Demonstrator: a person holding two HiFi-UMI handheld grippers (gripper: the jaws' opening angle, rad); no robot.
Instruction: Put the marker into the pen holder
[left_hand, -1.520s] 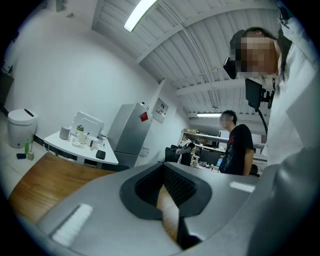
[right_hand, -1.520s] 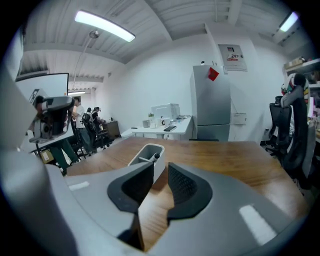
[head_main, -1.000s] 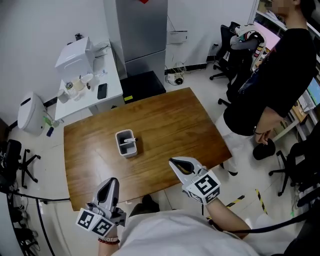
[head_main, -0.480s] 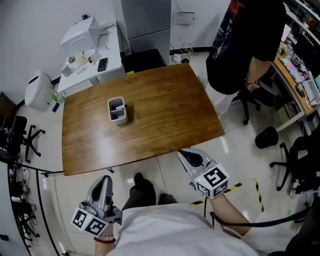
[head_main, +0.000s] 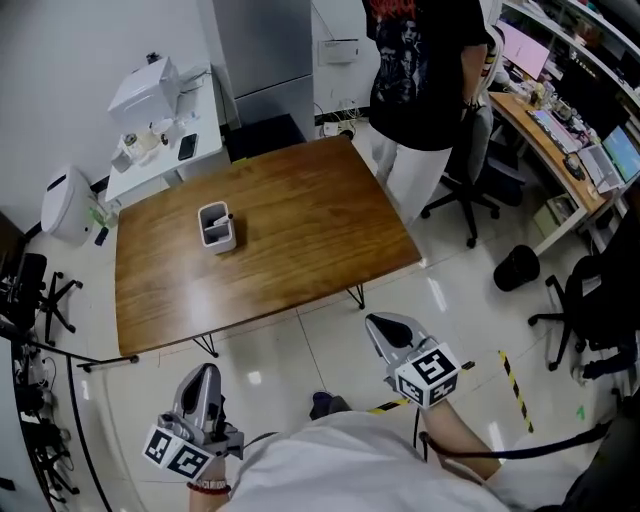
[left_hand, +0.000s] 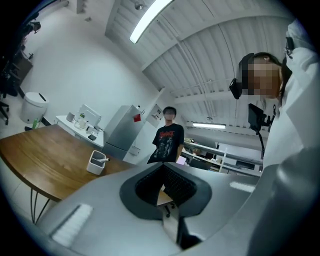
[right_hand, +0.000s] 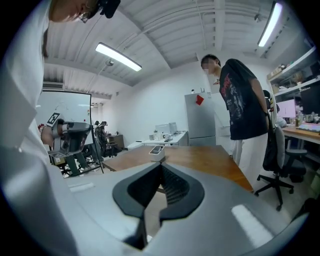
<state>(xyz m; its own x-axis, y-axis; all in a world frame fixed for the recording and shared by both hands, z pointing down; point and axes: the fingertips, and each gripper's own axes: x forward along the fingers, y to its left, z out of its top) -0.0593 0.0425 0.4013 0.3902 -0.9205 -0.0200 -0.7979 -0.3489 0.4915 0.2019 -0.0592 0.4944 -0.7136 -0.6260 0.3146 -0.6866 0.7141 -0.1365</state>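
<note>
Your left tool (head_main: 203, 374) and right tool (head_main: 384, 327) hang closed and empty, since the marker (head_main: 224, 214) sits in the pen holder (head_main: 221, 243).

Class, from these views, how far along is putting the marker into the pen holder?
Done: the white marker sits in the white rectangular pen holder on the brown wooden table. In hand: nothing; left gripper and right gripper are shut, empty, away from it. Left: seemingly nothing.

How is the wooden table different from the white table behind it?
The wooden table is brown and larger; the white table is smaller. The wooden table carries only the pen holder; the white table carries several small things. Both tops look rectangular.
</note>
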